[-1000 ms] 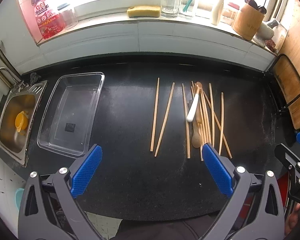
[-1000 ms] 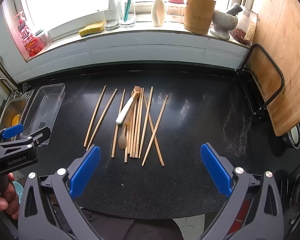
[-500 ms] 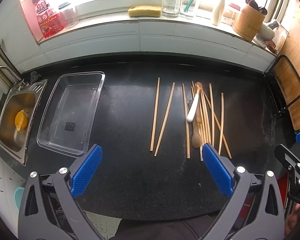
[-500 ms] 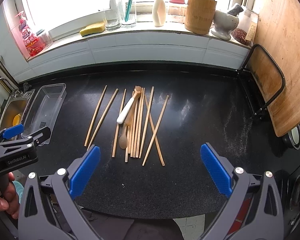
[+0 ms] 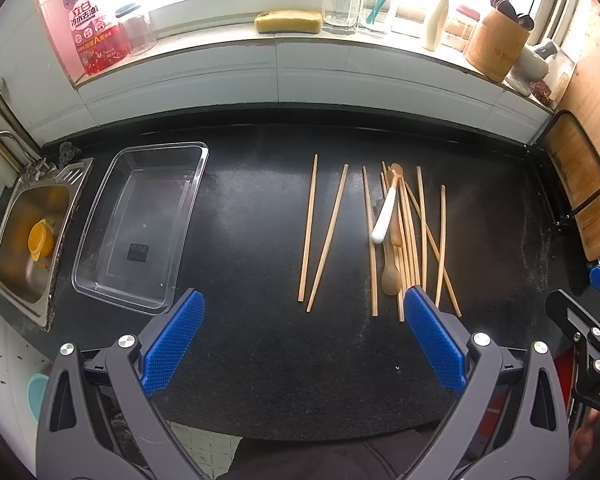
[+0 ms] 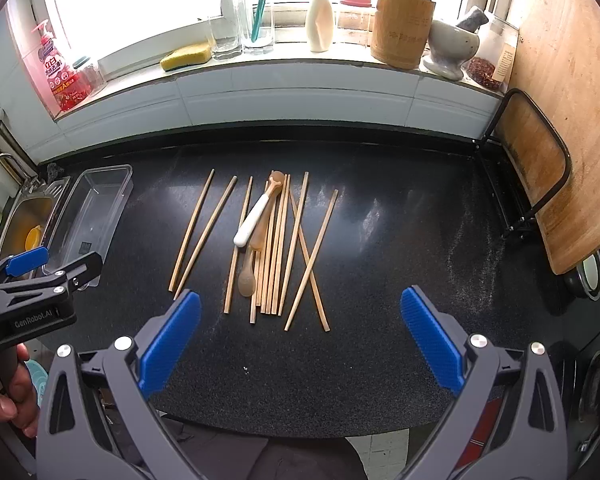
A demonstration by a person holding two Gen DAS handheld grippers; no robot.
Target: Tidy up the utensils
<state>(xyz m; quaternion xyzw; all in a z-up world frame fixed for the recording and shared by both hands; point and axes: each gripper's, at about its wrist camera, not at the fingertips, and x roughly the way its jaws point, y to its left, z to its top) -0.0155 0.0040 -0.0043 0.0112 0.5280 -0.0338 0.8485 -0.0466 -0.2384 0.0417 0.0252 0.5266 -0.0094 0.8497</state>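
Sink (image 5: pixel 28 236) sits at the far left of the left wrist view, with a yellow cup (image 5: pixel 40 238) in its basin. Just to its right on the black tabletop (image 5: pixel 260 220) lies a clear plastic tray (image 5: pixel 100 216), nothing visible in it but a small dark label on its floor. Right of centre, two chopsticks (image 5: pixel 320 232) lie side by side, apart from the main pile of chopsticks (image 5: pixel 420 236) further right, where sticks cross one another. A white-handled utensil (image 5: pixel 386 216) and a wooden spoon (image 5: pixel 391 276) rest in that pile, the white handle lying over the spoon. At the bottom of this frame the left claw (image 5: pixel 304 332) hangs above the tabletop, its blue pads wide apart, gripping nothing. In the right wrist view, the right claw (image 6: pixel 300 328) likewise stands spread at the lower edge, just in front of the pile and touching none of it. A wooden cutting board (image 6: pixel 568 120) leans at the right edge.
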